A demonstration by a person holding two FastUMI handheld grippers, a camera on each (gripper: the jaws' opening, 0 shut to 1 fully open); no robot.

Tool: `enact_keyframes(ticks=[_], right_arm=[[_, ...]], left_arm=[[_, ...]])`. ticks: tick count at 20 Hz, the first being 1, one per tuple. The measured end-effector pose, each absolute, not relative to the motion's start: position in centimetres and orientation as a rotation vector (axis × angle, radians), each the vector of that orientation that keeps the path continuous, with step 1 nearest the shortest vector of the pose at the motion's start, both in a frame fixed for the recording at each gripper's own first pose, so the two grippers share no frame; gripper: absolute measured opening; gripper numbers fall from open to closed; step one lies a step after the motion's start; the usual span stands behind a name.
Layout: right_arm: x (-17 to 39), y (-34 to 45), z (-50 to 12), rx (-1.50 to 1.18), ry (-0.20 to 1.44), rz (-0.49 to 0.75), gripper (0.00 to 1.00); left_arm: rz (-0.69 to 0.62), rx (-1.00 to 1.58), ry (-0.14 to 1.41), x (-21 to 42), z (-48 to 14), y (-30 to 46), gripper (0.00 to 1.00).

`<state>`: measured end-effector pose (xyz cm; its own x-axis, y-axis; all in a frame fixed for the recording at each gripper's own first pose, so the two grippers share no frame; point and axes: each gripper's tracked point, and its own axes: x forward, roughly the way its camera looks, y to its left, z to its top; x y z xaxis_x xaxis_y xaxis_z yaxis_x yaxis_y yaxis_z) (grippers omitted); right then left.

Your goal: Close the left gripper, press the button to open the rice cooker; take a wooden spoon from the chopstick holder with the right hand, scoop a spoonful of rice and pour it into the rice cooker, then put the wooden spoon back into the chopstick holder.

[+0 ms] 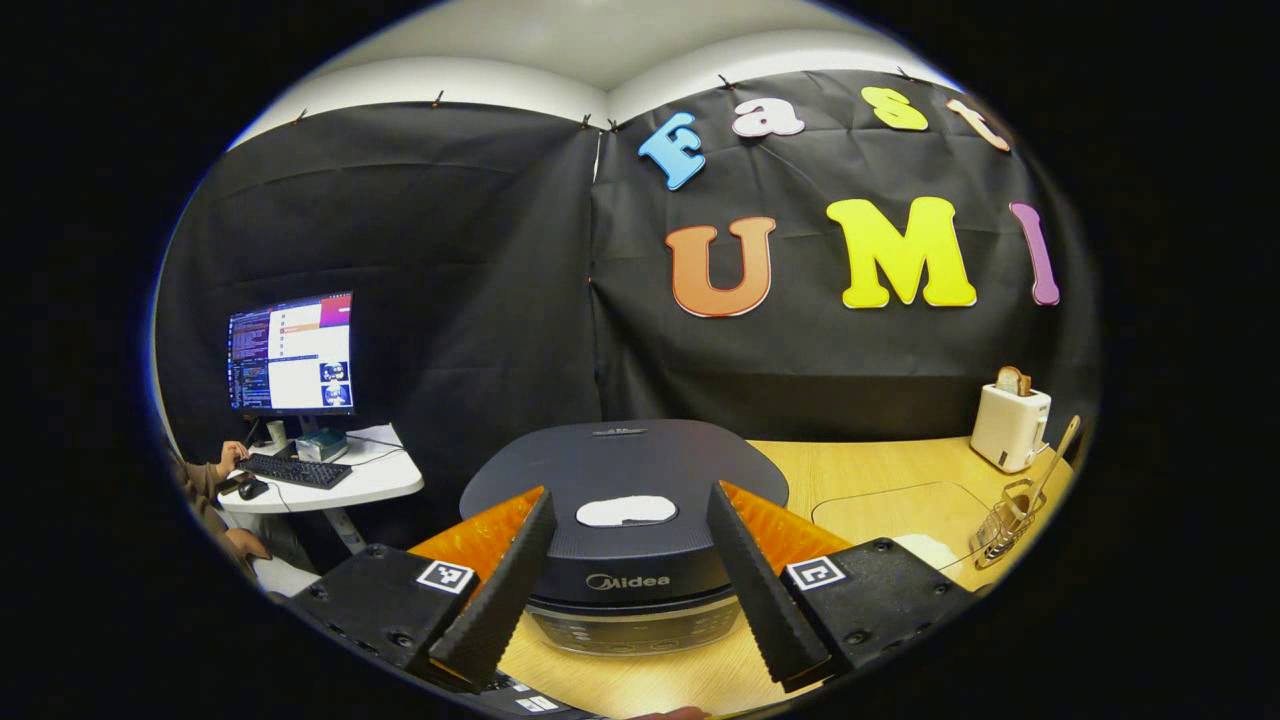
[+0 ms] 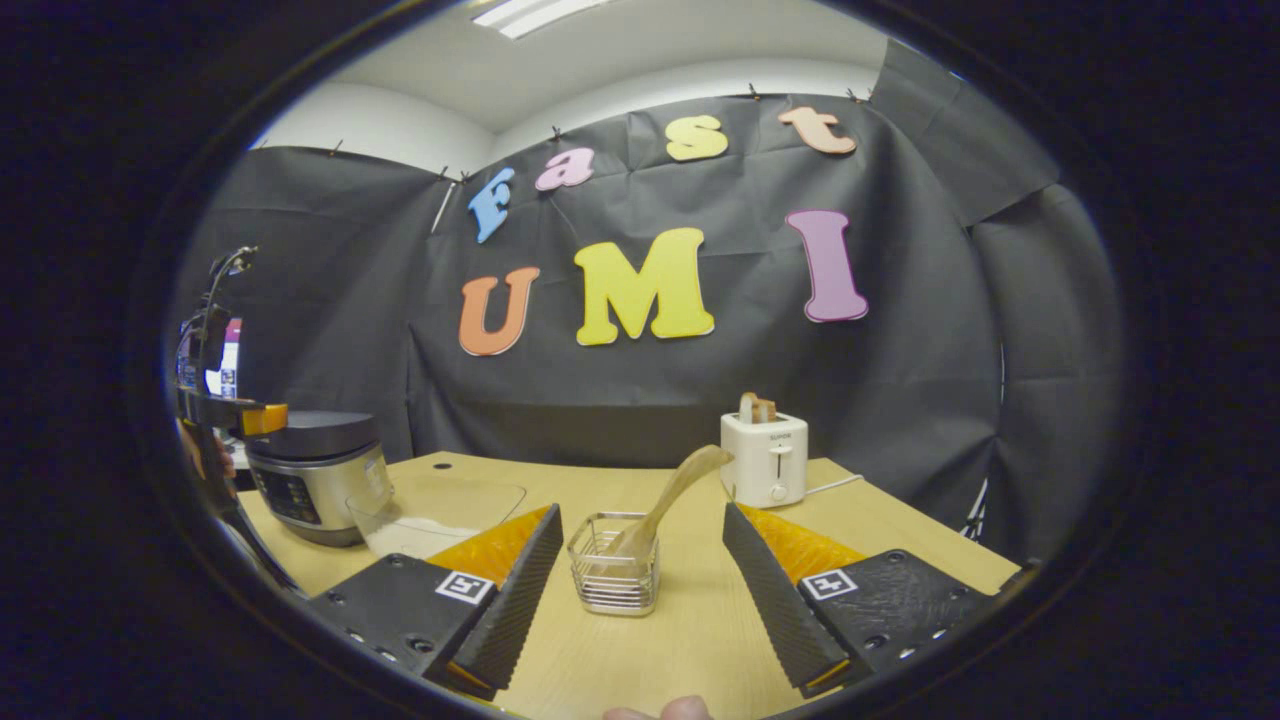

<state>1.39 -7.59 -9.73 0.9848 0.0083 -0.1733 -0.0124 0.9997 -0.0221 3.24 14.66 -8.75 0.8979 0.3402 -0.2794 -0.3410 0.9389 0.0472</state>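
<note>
Left gripper view: left gripper (image 1: 630, 590) (jaws apart) above rice cooker (image 1: 625, 500).

The rice cooker (image 1: 625, 500) is showing a matt, smooth, dark plastic lid, with a glossy band along its front edge; in the right gripper view its body (image 2: 318, 480) is looking like brushed metal with a dull sheen. On top of the lid a pale button (image 1: 626, 511) is looking smooth. The table (image 2: 690, 620) under the cooker is showing a light wood-grain surface, smooth and faintly satin. To the right of the cooker, the chopstick holder (image 2: 613, 576) is looking like thin shiny metal wire, and the wooden spoon (image 2: 672, 495) in it is showing pale, matt, bare wood. Farther right of the cooker, the toaster (image 2: 765, 458) is looking like smooth, slightly glossy plastic. Both grippers' fingers (image 1: 500, 590) (image 2: 520, 590) are showing ribbed, matt surfaces.
</note>
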Motion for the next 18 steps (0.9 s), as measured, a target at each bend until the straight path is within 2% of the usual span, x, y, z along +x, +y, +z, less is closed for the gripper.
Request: enact_keyframes(ticks=[1, 2, 3, 4, 6, 7, 8, 10, 11, 12, 13, 16, 18], right_arm=[[1.4, -7.6, -9.8, -0.035, 0.179, 0.009, 0.95], [1.3, -7.6, -9.7, -0.040, 0.178, 0.010, 0.95], [1.5, -7.6, -9.6, -0.039, 0.177, 0.009, 0.91], [1.7, -7.5, -9.5, -0.035, 0.179, 0.011, 0.95], [2.1, -7.5, -9.1, -0.029, 0.182, 0.009, 0.92], [2.2, -7.5, -8.7, -0.028, 0.179, 0.011, 0.95], [2.2, -7.6, -8.4, -0.028, 0.171, 0.008, 0.92], [2.3, -8.0, -7.6, -0.020, 0.142, -0.008, 0.91], [2.4, -8.0, -7.1, -0.015, 0.126, -0.013, 0.91], [2.5, -8.0, -6.7, -0.015, 0.112, -0.019, 0.95], [2.6, -8.2, -6.1, -0.016, 0.099, -0.029, 0.91], [2.7, -8.1, -4.4, -0.041, 0.061, -0.050, 0.91], [2.6, -7.9, -3.6, -0.079, 0.040, -0.066, 0.95]], left_arm=[[0.352, 0.003, 0.278, 2.9, -8.8, 14.5, 0.97], [0.348, 0.029, 0.244, 3.3, -8.3, 14.5, 0.98], [0.352, 0.016, 0.247, 3.1, -8.6, 14.5, 0.95], [0.357, 0.006, 0.227, 3.3, -8.4, 14.7, 0.95], [0.360, 0.014, 0.217, 3.2, -8.1, 14.7, 0.94], [0.358, 0.023, 0.211, 3.3, -8.0, 14.5, 0.94], [0.358, 0.028, 0.211, 3.1, -7.9, 14.4, 0.94], [0.352, -0.004, 0.177, 2.8, -7.2, 13.8, 0.95], [0.334, -0.032, 0.154, 2.9, -6.5, 12.8, 0.96], [0.306, -0.055, 0.141, 3.0, -5.8, 11.5, 0.96], [0.277, -0.070, 0.124, 3.1, -5.0, 10.2, 0.96], [0.139, -0.082, 0.054, 3.2, -2.8, 5.7, 0.96], [0.098, -0.070, 0.054, 2.6, -2.7, 4.2, 0.96]])
